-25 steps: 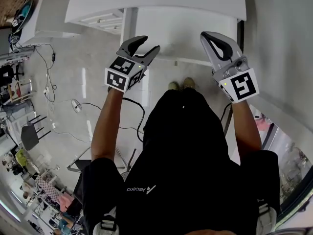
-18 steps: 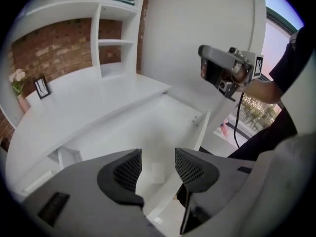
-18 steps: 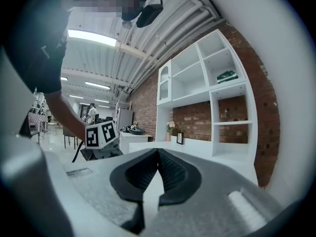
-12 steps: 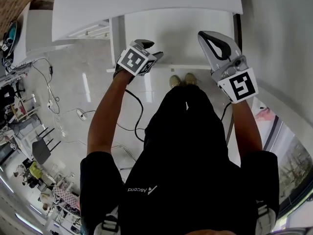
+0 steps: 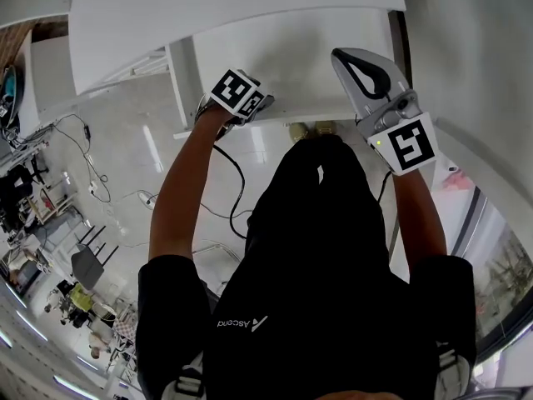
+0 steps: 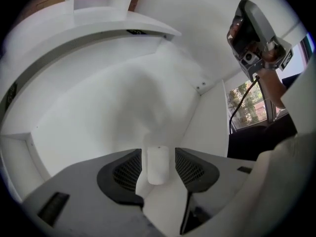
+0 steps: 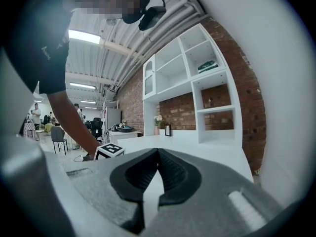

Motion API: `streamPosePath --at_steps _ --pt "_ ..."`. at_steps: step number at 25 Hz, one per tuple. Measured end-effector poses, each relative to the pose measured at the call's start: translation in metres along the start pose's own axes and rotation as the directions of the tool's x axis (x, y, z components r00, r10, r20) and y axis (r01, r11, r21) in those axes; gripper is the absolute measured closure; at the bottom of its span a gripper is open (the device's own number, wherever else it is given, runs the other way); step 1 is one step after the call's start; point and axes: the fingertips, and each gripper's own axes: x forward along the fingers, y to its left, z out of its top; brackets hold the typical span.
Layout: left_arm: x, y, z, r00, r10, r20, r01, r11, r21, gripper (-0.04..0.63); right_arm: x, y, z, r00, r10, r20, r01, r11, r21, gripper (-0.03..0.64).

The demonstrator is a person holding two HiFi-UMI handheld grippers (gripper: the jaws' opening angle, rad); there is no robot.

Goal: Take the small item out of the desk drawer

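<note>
The white desk (image 5: 233,7) fills the top of the head view, with a white drawer front (image 5: 291,57) under its edge. My left gripper (image 5: 260,105) reaches in against that front. In the left gripper view its jaws (image 6: 158,154) stand open on either side of a small white knob (image 6: 158,164), with thin gaps on both sides. My right gripper (image 5: 343,58) is held up at the desk's right edge, shut and empty; its jaws (image 7: 158,152) meet at the tips. It also shows in the left gripper view as the right gripper (image 6: 252,38). No small item is visible.
A white shelf unit (image 7: 197,78) stands against a brick wall beyond the desktop. Cables (image 5: 125,194) lie on the floor at left, with chairs (image 5: 83,265) farther left. A window (image 5: 500,273) runs along the right. The person's feet (image 5: 312,128) are under the desk.
My left gripper has moved forward and down to the drawer front, and its jaws have narrowed around the white knob. The right gripper has hardly moved.
</note>
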Motion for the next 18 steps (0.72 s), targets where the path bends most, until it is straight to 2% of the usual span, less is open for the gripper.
streamPosePath --at_steps 8,12,18 --pt "0.027 0.003 -0.013 0.993 -0.043 -0.107 0.041 0.999 -0.020 0.387 0.002 -0.008 -0.012 1.000 -0.016 -0.007 0.016 1.000 0.024 0.617" --pt "0.040 0.003 -0.025 0.985 -0.040 -0.168 0.040 0.999 -0.001 0.387 0.000 -0.011 -0.016 1.000 -0.023 -0.013 0.023 0.999 0.035 0.617" --pt "0.042 0.004 -0.024 0.981 -0.038 -0.189 0.040 0.999 0.007 0.390 -0.004 -0.020 -0.020 0.999 -0.033 0.000 0.033 0.999 0.018 0.617"
